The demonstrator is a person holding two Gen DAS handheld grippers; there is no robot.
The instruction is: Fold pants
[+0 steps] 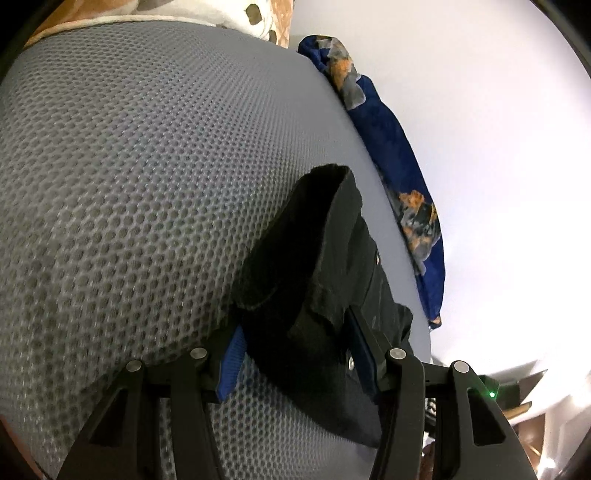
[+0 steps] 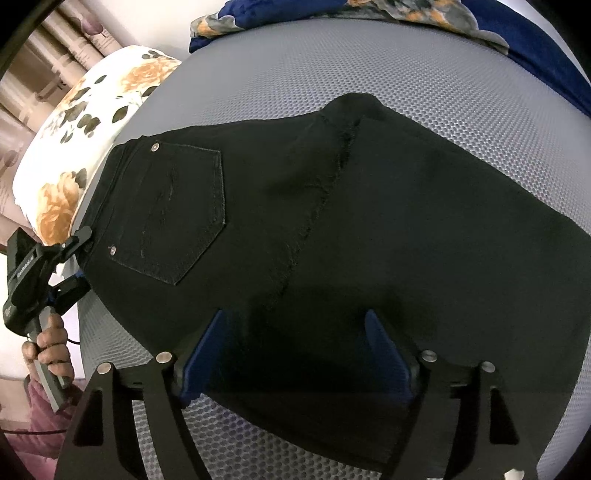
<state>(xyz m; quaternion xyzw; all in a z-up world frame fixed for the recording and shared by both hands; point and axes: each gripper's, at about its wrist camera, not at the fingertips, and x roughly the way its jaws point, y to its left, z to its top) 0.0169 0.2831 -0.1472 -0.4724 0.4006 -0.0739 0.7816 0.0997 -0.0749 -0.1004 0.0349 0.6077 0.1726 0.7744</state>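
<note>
Black pants (image 2: pixel 332 221) lie on a grey mesh mattress (image 2: pixel 369 62), back pocket (image 2: pixel 177 214) up, folded along the leg seam. My left gripper (image 1: pixel 295 354) has its blue pads either side of the waistband corner (image 1: pixel 325 266), with a wide gap between them; it also shows in the right wrist view (image 2: pixel 79 258) at the waistband's left edge. My right gripper (image 2: pixel 295 347) is open, with its fingers (image 2: pixel 207 350) over the near edge of the folded pants.
A floral white pillow (image 2: pixel 92 122) lies at the mattress's left end. A blue floral blanket (image 2: pixel 498 29) runs along the far edge and shows in the left wrist view (image 1: pixel 391 155) against a white wall (image 1: pixel 480 110). Curtains (image 2: pixel 55 44) hang at the far left.
</note>
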